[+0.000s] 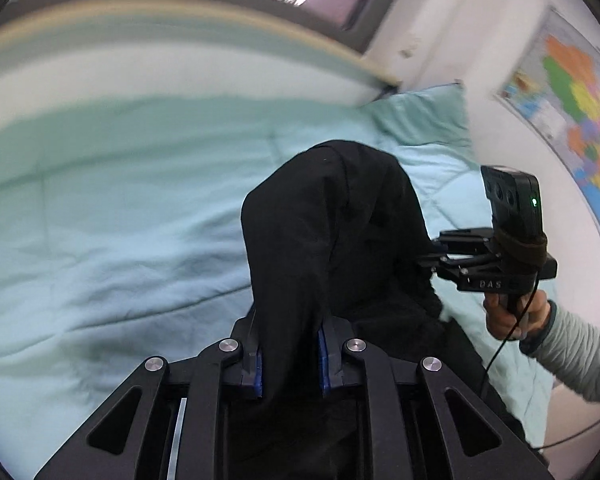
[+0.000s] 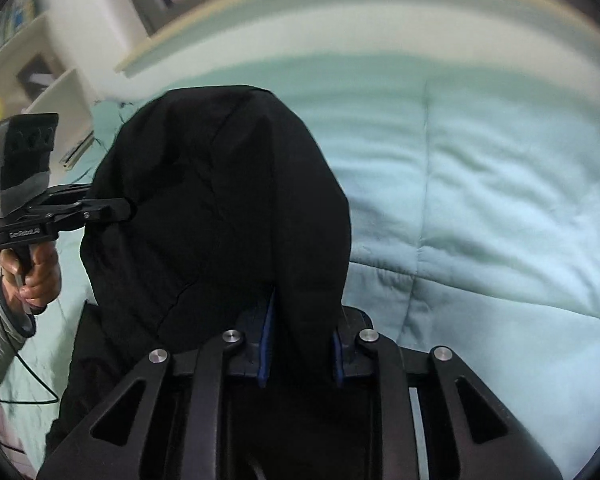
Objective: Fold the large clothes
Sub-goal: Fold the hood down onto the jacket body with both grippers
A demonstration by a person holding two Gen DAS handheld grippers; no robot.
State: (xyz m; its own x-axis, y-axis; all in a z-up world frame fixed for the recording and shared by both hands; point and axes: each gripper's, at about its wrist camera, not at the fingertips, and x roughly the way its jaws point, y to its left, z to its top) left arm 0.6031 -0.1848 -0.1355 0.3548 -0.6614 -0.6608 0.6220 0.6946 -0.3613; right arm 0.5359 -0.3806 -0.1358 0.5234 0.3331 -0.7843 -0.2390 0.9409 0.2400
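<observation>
- Two tools are at work. Our left tool (image 1: 290, 364) has its blue pads (image 1: 257, 372) pressed onto a bunch of the black garment (image 1: 328, 232), so it is gripping the cloth.
- Our right tool (image 2: 302, 354) is doing the same thing, with its blue pads (image 2: 266, 354) squeezed onto another bunch of the same garment.
- We think we hold it at two spots so the big cloth stays spread between them and does not flop in a heap.
- Cloth bulges up over each tool like a hood, because it is soft and drapes over whatever lifts it.
- From the left wrist view we see our right hand (image 1: 512, 316) around the handle of the other tool. From the right wrist view we see our left hand (image 2: 36, 276) doing the same.
- The black garment is lifted off the bed (image 1: 100, 220), and its lower part hangs down toward the light green quilt. We cannot tell if it touches.
- A soft, wide bed is a good place to lay big clothes flat.
- Beyond the bed are a pillow (image 1: 424, 116), a bright map (image 1: 580, 120) on the wall, and shelves (image 2: 60, 92).
- We guess the fold is in the middle, not finished.
</observation>
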